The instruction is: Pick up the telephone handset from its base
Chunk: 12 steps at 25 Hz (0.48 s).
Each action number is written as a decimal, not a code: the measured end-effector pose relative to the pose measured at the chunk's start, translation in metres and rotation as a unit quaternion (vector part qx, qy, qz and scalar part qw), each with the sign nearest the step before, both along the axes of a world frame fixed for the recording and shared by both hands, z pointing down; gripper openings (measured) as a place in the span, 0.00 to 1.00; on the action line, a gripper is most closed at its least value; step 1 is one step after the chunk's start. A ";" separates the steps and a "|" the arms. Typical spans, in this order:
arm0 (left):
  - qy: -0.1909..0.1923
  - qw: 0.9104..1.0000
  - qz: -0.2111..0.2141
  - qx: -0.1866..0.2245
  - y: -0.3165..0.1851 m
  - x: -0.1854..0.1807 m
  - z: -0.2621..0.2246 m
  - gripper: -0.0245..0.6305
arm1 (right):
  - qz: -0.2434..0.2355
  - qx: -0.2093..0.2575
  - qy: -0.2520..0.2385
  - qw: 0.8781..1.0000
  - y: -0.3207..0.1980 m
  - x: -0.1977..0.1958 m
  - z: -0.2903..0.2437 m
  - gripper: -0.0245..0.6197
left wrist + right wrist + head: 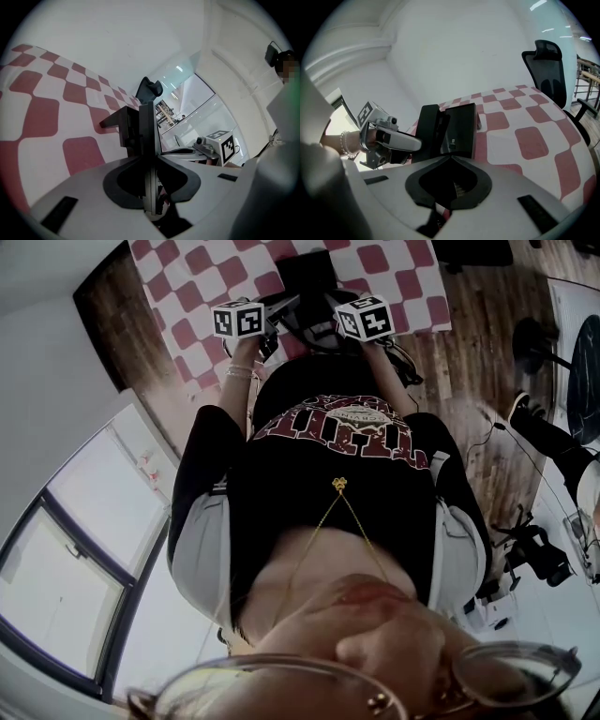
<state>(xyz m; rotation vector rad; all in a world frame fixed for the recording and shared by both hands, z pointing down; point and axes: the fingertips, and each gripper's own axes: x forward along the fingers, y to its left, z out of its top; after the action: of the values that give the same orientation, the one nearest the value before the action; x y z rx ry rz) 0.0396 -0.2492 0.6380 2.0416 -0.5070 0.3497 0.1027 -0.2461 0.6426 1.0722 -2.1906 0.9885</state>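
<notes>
**Head view.** Both grippers sit low in front of the person's torso [337,442], side by side, noses converging. The left gripper [287,306] and right gripper [324,311] are near each other but apart. The black telephone [309,273] rests on the checked cloth [197,282] just beyond both sets of fingertips. The tips are too dark here to read. The handset cannot be told from the base in this view, and I judge it not yet lifted.

**Left gripper view.** The fingers [146,129] show edge-on as one slim dark upright blade. They are pressed together with no gap I can make out, and nothing sits between them. A black block of the telephone lies just left of the fingertips and beyond them; whether it touches them is unclear. The right gripper's body reaches in from the right of the fingers, its marker cube [226,145] behind. My guess is that this gripper is set beside the phone to steady it, not to lift.

**Right gripper view.** The telephone fills the space straight ahead of the fingers.
- **Handset:** a tall matte slab [430,129] ahead and to the left, probably the handset.
- **Base:** a glossy slab [460,126] just right of it, the two touching.
- **Right fingers:** they do not separate from the black, so I cannot tell whether they are spread or pinching.
- **Left gripper:** its pale body ends at the slab's left edge, with the hand [340,140] behind it.

I judge the task to be at approach, with the grip not confirmed.
</notes>
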 end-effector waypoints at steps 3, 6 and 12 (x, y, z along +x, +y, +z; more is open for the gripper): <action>-0.002 1.000 -0.002 0.013 0.001 0.000 -0.007 0.17 | -0.003 0.001 0.000 1.000 0.000 0.000 0.000 0.07; 0.010 1.000 -0.019 0.011 0.001 0.000 -0.007 0.16 | -0.006 0.001 -0.002 1.000 0.000 0.000 0.000 0.07; 0.011 0.999 -0.032 0.011 0.002 -0.003 -0.007 0.16 | -0.012 0.004 0.001 1.000 -0.001 0.000 0.001 0.07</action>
<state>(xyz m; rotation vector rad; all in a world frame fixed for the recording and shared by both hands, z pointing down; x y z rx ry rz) 0.0365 -0.2468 0.6313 2.0437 -0.5643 0.2834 0.1022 -0.2467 0.6434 1.0468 -2.2035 0.9675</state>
